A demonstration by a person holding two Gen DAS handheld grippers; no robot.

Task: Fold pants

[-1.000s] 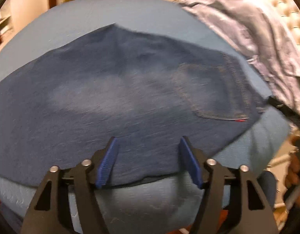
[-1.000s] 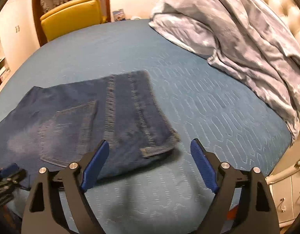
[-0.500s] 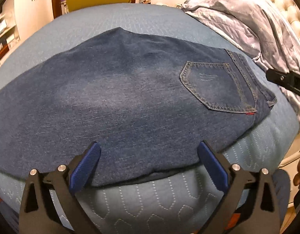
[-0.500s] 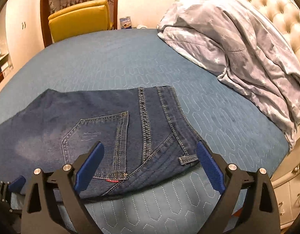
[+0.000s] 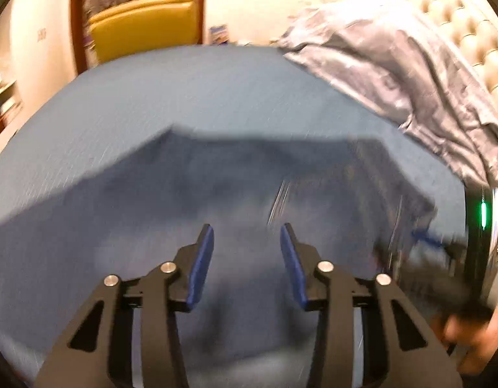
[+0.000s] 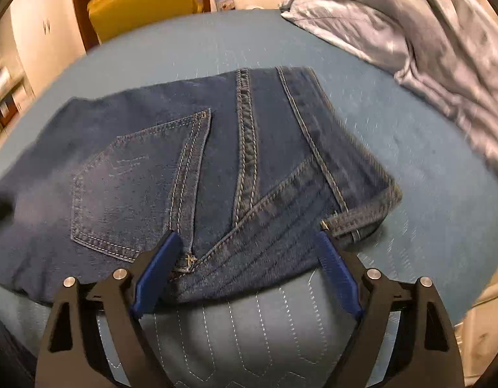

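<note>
Dark blue jeans (image 6: 216, 168) lie folded lengthwise on the blue bed cover, back pocket (image 6: 132, 187) up and waistband end at the right. My right gripper (image 6: 249, 237) is low over their near edge. Its jaws are wide and closing slightly, with denim lying between the pads and no grip on it. In the blurred left wrist view the jeans (image 5: 151, 226) spread under my left gripper (image 5: 247, 229). Its jaws stand at about half width and are closing. Flat denim shows in the gap and nothing is pinched. The right gripper's housing with its green light (image 5: 483, 215) is at the right edge.
A crumpled grey duvet (image 6: 410, 32) lies at the back right against a tufted headboard (image 5: 469, 29). A yellow chair (image 6: 142, 3) stands beyond the bed's far edge. A hand (image 5: 469, 336) shows at lower right. Quilted bed cover (image 6: 265, 333) runs to the near edge.
The left jaws widened, then narrowed to about half, while that gripper rose and moved in over the jeans. The right gripper sank towards the waistband end, which now looks larger.
</note>
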